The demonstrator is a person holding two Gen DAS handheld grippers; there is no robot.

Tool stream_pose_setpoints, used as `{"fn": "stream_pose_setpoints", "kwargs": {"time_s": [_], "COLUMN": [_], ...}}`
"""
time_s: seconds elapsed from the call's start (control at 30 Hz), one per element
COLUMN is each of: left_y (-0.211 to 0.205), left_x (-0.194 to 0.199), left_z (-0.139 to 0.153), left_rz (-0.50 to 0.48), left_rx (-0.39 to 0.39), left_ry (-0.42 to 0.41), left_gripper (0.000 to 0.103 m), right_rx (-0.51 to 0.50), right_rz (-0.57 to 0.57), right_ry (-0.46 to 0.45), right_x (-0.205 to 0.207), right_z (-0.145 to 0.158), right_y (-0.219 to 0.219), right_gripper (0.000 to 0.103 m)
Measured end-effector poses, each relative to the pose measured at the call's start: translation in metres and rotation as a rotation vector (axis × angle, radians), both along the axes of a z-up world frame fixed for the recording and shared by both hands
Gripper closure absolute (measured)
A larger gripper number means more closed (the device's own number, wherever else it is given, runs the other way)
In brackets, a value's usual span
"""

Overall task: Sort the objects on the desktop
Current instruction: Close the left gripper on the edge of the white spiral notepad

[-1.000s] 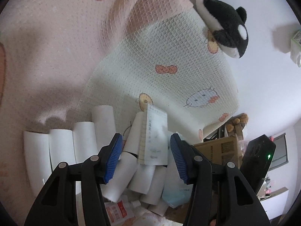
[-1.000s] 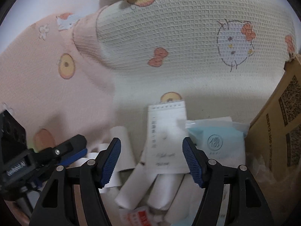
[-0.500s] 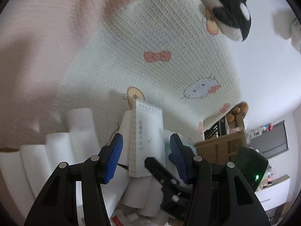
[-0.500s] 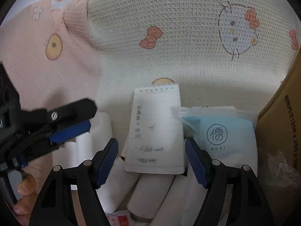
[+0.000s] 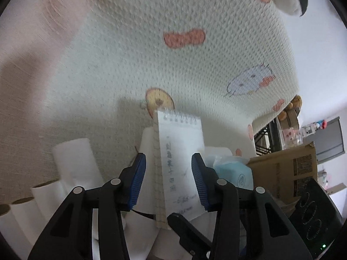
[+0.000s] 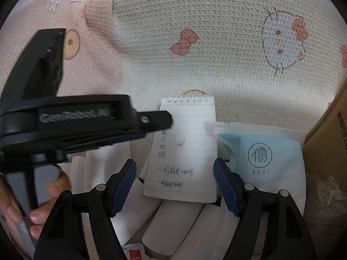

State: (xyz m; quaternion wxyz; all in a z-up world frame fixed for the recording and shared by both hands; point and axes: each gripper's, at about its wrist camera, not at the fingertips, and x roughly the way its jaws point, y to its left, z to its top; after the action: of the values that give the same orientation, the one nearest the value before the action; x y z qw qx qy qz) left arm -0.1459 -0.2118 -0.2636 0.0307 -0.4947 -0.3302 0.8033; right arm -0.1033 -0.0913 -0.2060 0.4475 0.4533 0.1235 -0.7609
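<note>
Here both grippers, left and right, stand spread around the notepad, which leans on paper rolls beside a blue pouch.

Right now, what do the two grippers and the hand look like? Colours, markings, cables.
Both the left gripper and the right gripper have matte black plastic arms with silver rivets and ribbed blue pads lining the jaws. From the right view, the left body carries blurred pale lettering, unreadable. A bare hand grips it, no sleeve visible. No cables show. A black housing behind shows a green LED.
</note>
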Motion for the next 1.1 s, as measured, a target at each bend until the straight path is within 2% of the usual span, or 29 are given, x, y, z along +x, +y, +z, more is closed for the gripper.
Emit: {"fn": "stream_pose_setpoints", "kwargs": {"time_s": [0.13, 0.2, 0.27, 0.37, 0.4, 0.47, 0.6, 0.67, 0.73, 0.83, 0.93, 1.0, 1.07, 1.1], "left_y": [0.007, 0.012, 0.007, -0.005, -0.007, -0.009, -0.013, -0.021, -0.030, -0.039, -0.041, -0.041, -0.038, -0.037], "left_x": [-0.001, -0.001, 0.003, 0.011, 0.015, 0.029, 0.059, 0.070, 0.077, 0.078, 0.074, 0.066, 0.058, 0.055], "left_z": [-0.007, -0.007, -0.006, -0.009, -0.009, -0.004, 0.001, 0.001, 0.006, 0.017, 0.017, 0.016, 0.017, 0.018], "left_rz": [-0.023, -0.022, -0.015, 0.003, 0.007, 0.022, 0.055, 0.073, 0.106, 0.117, 0.105, 0.106, 0.109, 0.103], "left_rx": [-0.027, -0.073, -0.033, 0.023, 0.022, 0.003, -0.087, -0.057, -0.055, -0.073, 0.023, 0.055, 0.016, -0.007], "left_ry": [-0.032, -0.038, -0.039, -0.062, -0.064, -0.057, -0.086, -0.079, -0.053, -0.009, 0.034, 0.035, 0.022, 0.017], "left_gripper": [0.059, 0.075, 0.083, 0.086, 0.088, 0.099, 0.100, 0.100, 0.100, 0.100, 0.095, 0.070, 0.055, 0.054], "right_rx": [0.004, 0.006, 0.007, 0.013, 0.024, 0.039, 0.005, 0.004, 0.006, 0.012, 0.039, 0.095, 0.142, 0.182], "right_rz": [0.011, 0.013, 0.017, 0.035, 0.049, 0.084, 0.204, 0.254, 0.255, 0.195, 0.106, 0.057, 0.034, 0.017], "right_ry": [0.003, 0.004, 0.004, 0.017, 0.019, 0.021, -0.056, -0.076, -0.058, -0.039, -0.060, -0.034, -0.031, -0.037], "right_x": [0.001, 0.001, 0.002, 0.004, 0.004, 0.012, 0.035, 0.042, 0.044, 0.032, 0.012, 0.003, -0.004, -0.007], "right_z": [0.000, 0.000, 0.001, 0.000, -0.002, -0.003, 0.000, 0.002, 0.004, 0.007, 0.004, 0.002, 0.001, 0.000], "right_y": [0.000, 0.000, 0.000, -0.001, -0.003, -0.004, -0.008, -0.011, -0.011, -0.012, -0.014, -0.019, -0.026, -0.033], "right_gripper": [0.032, 0.032, 0.031, 0.031, 0.031, 0.031, 0.031, 0.032, 0.032, 0.032, 0.032, 0.032, 0.032, 0.032]}}
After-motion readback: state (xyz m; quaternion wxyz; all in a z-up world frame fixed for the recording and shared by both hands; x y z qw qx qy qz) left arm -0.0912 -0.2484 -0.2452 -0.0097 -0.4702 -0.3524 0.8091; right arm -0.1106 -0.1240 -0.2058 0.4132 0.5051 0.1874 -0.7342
